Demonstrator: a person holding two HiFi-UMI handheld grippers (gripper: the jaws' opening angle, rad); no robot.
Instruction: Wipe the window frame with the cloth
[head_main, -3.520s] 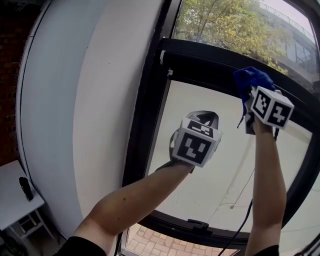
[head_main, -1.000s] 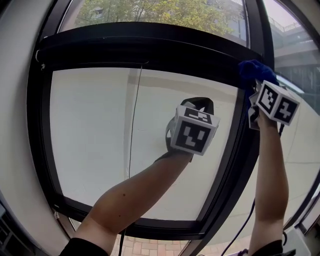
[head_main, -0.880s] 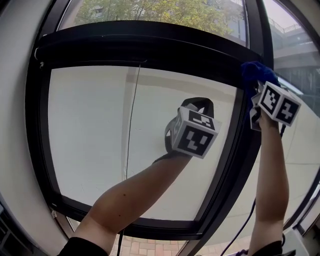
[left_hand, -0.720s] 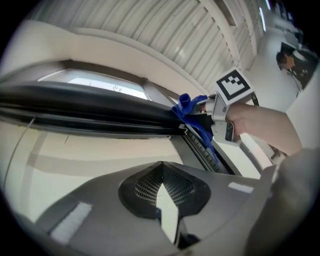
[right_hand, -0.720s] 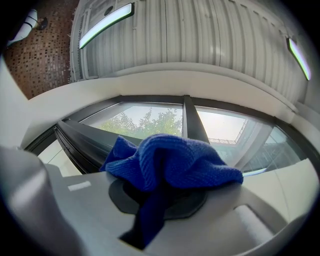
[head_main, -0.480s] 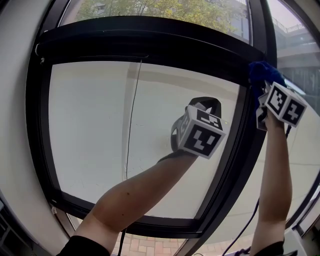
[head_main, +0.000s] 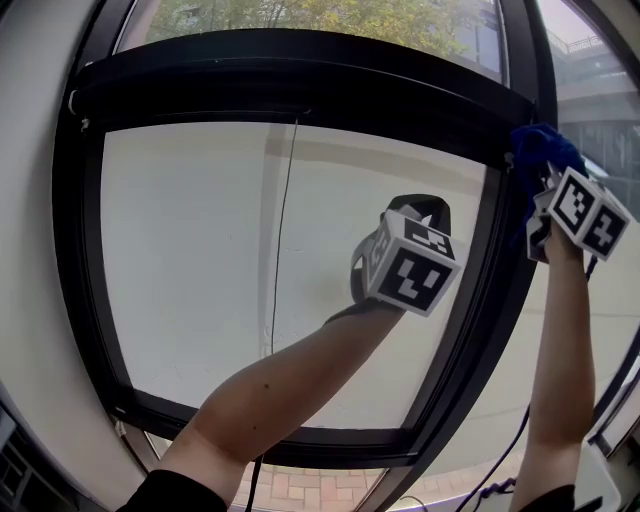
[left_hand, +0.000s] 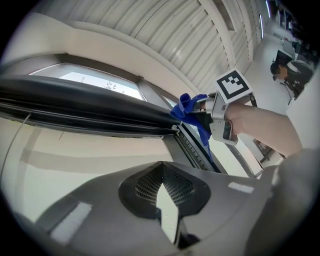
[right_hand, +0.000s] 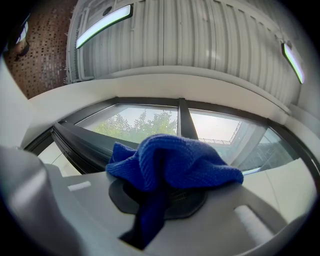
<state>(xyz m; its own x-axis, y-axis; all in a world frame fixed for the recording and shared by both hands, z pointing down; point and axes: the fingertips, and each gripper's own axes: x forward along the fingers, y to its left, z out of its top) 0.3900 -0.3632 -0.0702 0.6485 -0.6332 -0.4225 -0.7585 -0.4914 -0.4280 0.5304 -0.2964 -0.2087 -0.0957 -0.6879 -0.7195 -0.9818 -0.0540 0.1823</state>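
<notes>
**Position.** The right gripper (head_main: 546, 192) is clamped on the blue cloth (head_main: 540, 150). The cloth is bunched over the jaw tips, with one tail hanging down between them. It is pressed against the black window frame (head_main: 300, 75) at the corner where the top bar meets the mullion (head_main: 470, 300).

**Left gripper.** The left gripper (left_hand: 161, 169) has its jaws closed tip to tip with nothing between them. It points at the pane (head_main: 190, 260) below the top bar, just left of the mullion. Contact with the glass cannot be determined.

**Edges and clearance.**
- The top bar runs unobstructed from the cloth leftward to the frame's left upright.
- The left half of the pane is open, crossed only by a thin dark vertical line (head_main: 281, 240).
- The left forearm (head_main: 270, 395) crosses the lower part of the pane and the bottom bar.
- A white wall (head_main: 30, 260) adjoins the frame on the left.

**View differences.**
- Only the head view shows the whole frame and both arms.
- The left gripper view shows the cloth against the corner from the side, under a ribbed ceiling.
- The right gripper view shows the grip on the cloth, trees (right_hand: 135, 125) beyond the upper glass, and a light strip (right_hand: 102, 22).

**Markings.** Each gripper's cube bears black-and-white square markers (head_main: 412, 278).
</notes>
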